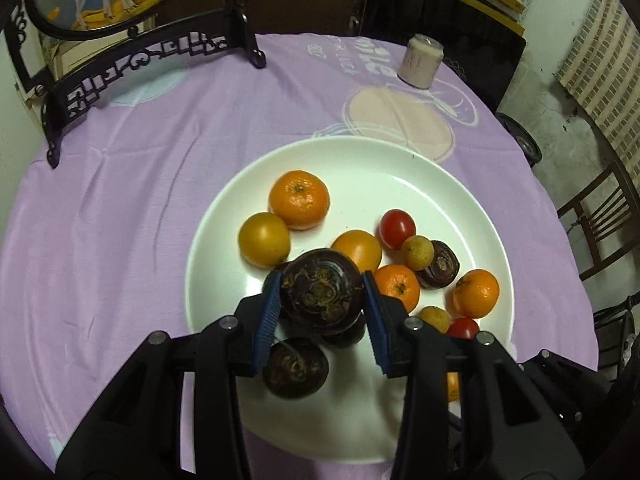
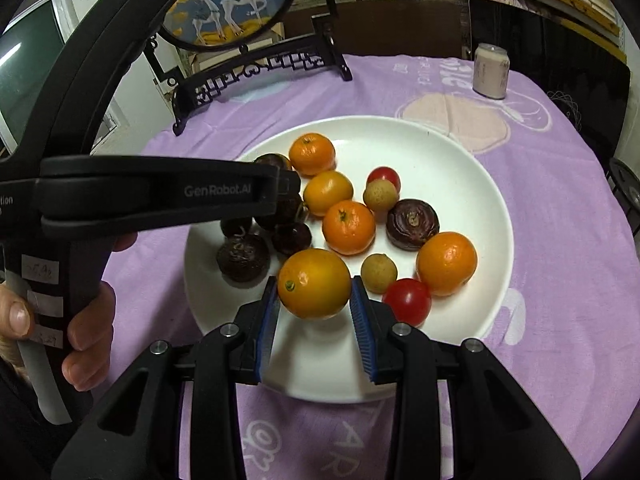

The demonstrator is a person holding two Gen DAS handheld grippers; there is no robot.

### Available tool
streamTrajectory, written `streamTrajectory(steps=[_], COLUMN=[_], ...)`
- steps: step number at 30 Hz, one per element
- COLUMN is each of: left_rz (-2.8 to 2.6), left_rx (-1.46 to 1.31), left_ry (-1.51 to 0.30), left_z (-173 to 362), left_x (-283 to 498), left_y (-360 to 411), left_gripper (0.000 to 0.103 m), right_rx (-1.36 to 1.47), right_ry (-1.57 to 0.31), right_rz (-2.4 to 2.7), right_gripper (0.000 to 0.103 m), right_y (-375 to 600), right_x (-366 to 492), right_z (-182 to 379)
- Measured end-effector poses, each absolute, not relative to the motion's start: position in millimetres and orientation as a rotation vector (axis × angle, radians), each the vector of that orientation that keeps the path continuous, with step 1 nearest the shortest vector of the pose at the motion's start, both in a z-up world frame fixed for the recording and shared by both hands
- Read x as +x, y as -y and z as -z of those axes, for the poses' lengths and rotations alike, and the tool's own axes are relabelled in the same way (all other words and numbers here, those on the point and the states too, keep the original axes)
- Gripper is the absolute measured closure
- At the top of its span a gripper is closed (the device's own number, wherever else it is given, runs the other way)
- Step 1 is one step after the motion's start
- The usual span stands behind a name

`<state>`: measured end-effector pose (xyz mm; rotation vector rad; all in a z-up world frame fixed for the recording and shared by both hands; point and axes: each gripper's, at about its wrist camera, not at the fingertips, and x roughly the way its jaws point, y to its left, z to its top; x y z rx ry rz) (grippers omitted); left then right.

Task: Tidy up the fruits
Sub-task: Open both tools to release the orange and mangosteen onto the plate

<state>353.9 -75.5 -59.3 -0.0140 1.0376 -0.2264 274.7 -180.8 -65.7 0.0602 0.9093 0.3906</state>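
A white plate [image 1: 460, 184] on the purple tablecloth holds several fruits. My left gripper [image 1: 322, 294] is shut on a dark purple fruit [image 1: 320, 288] and holds it over other dark purple fruits [image 1: 294, 366] at the plate's near left. My right gripper [image 2: 314, 298] is shut on a yellow-orange fruit [image 2: 314, 282] above the near part of the plate [image 2: 472, 160]. Mandarins [image 2: 348, 226], red cherry tomatoes [image 2: 408, 300] and small tan fruits [image 2: 378, 272] lie in the plate's middle and right. The left gripper's body [image 2: 160, 194] crosses the right wrist view and hides some dark fruits.
A pale drink can [image 1: 420, 62] stands at the table's far right. A black ornate stand [image 1: 152, 60] with a round deer picture [image 2: 232, 0] stands at the far left. A wooden chair [image 1: 600, 220] is beyond the table's right edge.
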Motion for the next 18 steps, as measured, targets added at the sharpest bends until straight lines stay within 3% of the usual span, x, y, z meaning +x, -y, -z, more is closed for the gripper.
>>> streamTrajectory(steps=[6, 7, 8, 9, 12, 18], left_rz=[0.221, 0.216, 0.213, 0.211, 0.201, 0.117], left_rx=[-0.014, -0.012, -0.012, -0.012, 0.008, 0.084], left_ry=[-1.035, -1.026, -1.013, -0.999, -0.956, -0.842], left_z=[65.7, 64.0, 61.0, 57.9, 45.0, 27.6], left_x=[361.2, 360.4, 357.9, 354.3, 334.0, 263.0], left_y=[77.5, 76.7, 75.8, 74.9, 69.5, 58.0], left_gripper=[0.059, 0.041, 0.019, 0.014, 0.006, 0.003], right_rx=[0.054, 0.04, 0.042, 0.035, -0.007, 0.003], right_ry=[-0.918, -0.922, -0.914, -0.901, -0.869, -0.827], right_rz=[-0.376, -0.359, -0.359, -0.334, -0.275, -0.178], right_gripper=[0.063, 0.048, 0.042, 0.037, 0.005, 0.001], right_y=[181.5, 180.9, 181.1, 181.9, 183.7, 198.6], right_x=[283.5, 282.5, 280.4, 274.6, 257.4, 212.0], right_z=[68.9, 68.7, 67.1, 63.1, 53.0, 42.9])
